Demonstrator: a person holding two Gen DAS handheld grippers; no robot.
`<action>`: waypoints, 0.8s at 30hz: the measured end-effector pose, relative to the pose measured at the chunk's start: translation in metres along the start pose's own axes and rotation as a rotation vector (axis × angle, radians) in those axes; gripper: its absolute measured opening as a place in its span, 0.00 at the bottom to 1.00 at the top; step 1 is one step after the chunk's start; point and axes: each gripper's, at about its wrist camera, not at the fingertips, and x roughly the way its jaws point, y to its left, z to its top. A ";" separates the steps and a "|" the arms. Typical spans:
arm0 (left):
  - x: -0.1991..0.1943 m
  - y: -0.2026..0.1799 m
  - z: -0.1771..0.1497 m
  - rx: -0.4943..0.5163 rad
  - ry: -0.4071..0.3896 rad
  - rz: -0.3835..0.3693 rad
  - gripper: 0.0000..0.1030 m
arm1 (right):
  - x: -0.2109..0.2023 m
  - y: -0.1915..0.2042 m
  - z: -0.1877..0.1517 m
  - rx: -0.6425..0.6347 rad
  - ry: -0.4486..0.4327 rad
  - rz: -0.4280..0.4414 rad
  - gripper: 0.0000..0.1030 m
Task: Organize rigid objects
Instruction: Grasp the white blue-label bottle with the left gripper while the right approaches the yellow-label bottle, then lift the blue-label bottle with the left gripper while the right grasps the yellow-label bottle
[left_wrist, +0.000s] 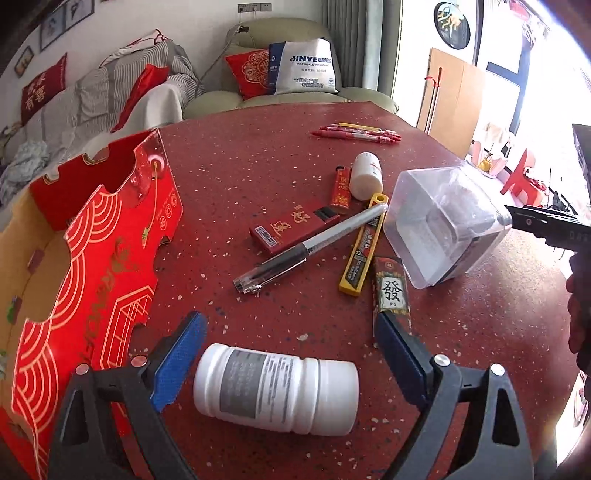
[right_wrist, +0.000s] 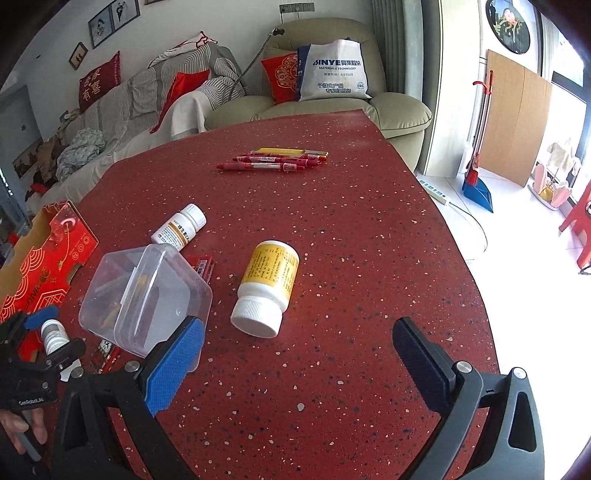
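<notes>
**A:** Starting at the left, what are your fingers doing?

**B:** My left gripper (left_wrist: 291, 339) has its jaws wide apart, and the white bottle (left_wrist: 275, 387) lies between them on the red table (left_wrist: 258, 177). Neither pad presses on it; there is a gap on both sides. I point steeply down at the table. The bottle lies on its side, long axis from nine to three o'clock in my left view, cap end toward three. The red gift box (left_wrist: 85, 258) stands open at nine o'clock.

**A:** And beyond the bottle?

**B:** At twelve o'clock a black pen (left_wrist: 306, 247) lies slanted from seven toward one, across a red flat box (left_wrist: 291, 229). Just right of it are a yellow blade case (left_wrist: 362, 247) and a dark lighter (left_wrist: 391, 295), both running roughly six to twelve.

**A:** The right side?

**B:** My right gripper (right_wrist: 295, 354) is also spread wide and holds nothing. Its blue left pad (right_wrist: 177, 362) sits at the edge of the tilted clear plastic container (right_wrist: 144, 291); I cannot tell if they touch. It also points steeply down. A yellow-labelled bottle (right_wrist: 267, 284) lies at twelve o'clock, cap toward me, long axis six to twelve. The red markers (right_wrist: 273, 160) lie far off at twelve.
</notes>
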 end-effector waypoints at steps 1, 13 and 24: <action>-0.002 -0.001 -0.002 0.001 -0.002 0.003 0.91 | 0.000 0.001 0.001 -0.012 0.001 0.002 1.00; -0.003 0.014 -0.026 -0.085 0.037 0.026 0.66 | 0.011 0.011 0.014 -0.021 -0.008 -0.004 0.99; -0.009 0.023 -0.030 -0.117 0.028 -0.025 0.75 | 0.034 -0.008 0.030 0.140 0.085 0.122 0.68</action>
